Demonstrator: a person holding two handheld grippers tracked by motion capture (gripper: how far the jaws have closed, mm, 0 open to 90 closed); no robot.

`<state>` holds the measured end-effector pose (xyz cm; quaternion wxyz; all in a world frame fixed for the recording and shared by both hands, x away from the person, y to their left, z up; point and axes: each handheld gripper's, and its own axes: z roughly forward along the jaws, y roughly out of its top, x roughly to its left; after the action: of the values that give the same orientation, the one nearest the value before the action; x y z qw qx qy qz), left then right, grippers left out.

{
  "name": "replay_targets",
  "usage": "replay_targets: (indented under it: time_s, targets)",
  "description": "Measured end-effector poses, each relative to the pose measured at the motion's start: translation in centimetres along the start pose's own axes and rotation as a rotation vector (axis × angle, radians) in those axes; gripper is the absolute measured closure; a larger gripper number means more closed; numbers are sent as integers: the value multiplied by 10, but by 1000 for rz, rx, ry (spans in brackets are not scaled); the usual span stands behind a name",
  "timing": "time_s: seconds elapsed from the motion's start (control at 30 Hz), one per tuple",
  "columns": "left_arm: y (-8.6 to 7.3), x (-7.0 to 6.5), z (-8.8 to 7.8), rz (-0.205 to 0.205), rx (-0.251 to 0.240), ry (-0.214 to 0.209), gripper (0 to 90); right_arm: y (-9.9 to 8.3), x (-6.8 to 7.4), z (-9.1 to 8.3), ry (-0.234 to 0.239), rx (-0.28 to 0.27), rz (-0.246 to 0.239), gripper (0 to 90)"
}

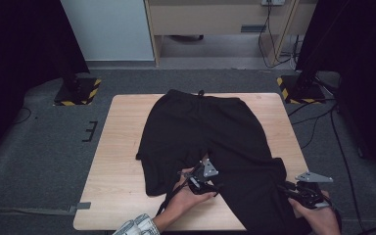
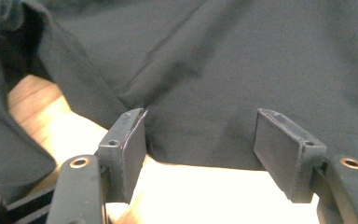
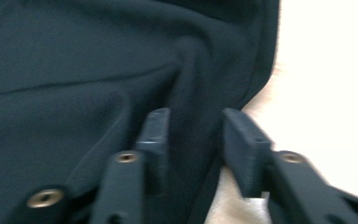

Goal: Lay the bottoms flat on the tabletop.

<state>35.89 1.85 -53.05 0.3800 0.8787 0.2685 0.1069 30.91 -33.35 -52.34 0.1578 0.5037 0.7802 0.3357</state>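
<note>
High view, from left to right: one light wooden tabletop [image 1: 122, 147] stands on grey carpet, and one pair of black trousers [image 1: 200, 132] lies spread across it, waistband at the far edge and the two legs running toward the person. Two hands come in at the near edge, each carrying one gripper, so two grippers in all. The left gripper [image 1: 201, 180] sits at the gap between the two legs, at the inner edge of the right-hand leg, with a patterned sleeve [image 1: 137, 226] behind it. The right gripper [image 1: 293, 191] sits at the outer edge of that same leg, near the tabletop's near right corner.

In the left gripper view the jaws stand wide apart, with bare wood between them and the trouser hem [image 2: 200, 158] just beyond the fingertips; nothing is pinched. In the right gripper view the jaws stand at a narrow gap with a raised fold of black cloth [image 3: 191, 116] running between them; the picture is blurred and I cannot tell whether the pads press on it.

Two black stands with yellow-striped bases [image 1: 76, 90] flank the far side of the tabletop. No containers stand on it.
</note>
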Motion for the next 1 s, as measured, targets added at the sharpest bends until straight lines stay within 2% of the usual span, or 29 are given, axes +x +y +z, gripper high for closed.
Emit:
replay_targets:
  time_s: [0.07,0.1,0.13,0.2,0.3,0.33,0.37,0.43,0.47,0.5,0.63,0.73,0.77,0.8,0.9,0.93,1.0]
  targets:
    - [-1,-3,1,8,-7,0,327,0,1,0,11,9,-4,835]
    - [-1,-3,1,8,-7,0,330,0,1,0,11,9,-4,835]
    - [-1,-5,1,25,-12,2,336,1,0,0,33,15,2,886]
    - [-1,-8,2,35,-24,-3,390,2,-1,1,44,15,9,890]
    - [-1,-10,2,43,-35,-9,578,2,-2,2,57,6,17,891]
    - [1,-12,2,54,-24,-34,659,2,-2,2,60,7,18,891]
    - [2,-15,2,63,-21,-35,732,3,-2,2,63,8,19,891]
    - [2,-17,2,74,-18,-40,839,3,-3,2,63,1,18,891]
    - [4,-20,2,104,-4,-33,866,4,-2,2,66,-1,21,892]
    - [5,-21,2,102,-4,-33,888,5,-2,1,67,-7,16,892]
    - [6,-19,2,94,-1,-31,896,9,-2,-3,71,-13,17,892]
    - [10,-8,-8,79,-27,4,897,17,-5,-14,70,-34,15,892]
    - [10,-8,-8,79,-27,4,897,21,-9,-20,64,-42,11,892]
    - [14,1,-16,56,-53,24,898,24,-12,-26,63,-53,10,892]
    - [21,12,-27,23,-106,41,898,36,-18,-43,69,-116,37,892]
    - [23,14,-31,16,-121,47,898,38,-19,-46,73,-128,30,892]
    - [25,16,-31,15,-100,31,897,46,-15,-50,83,-167,39,892]
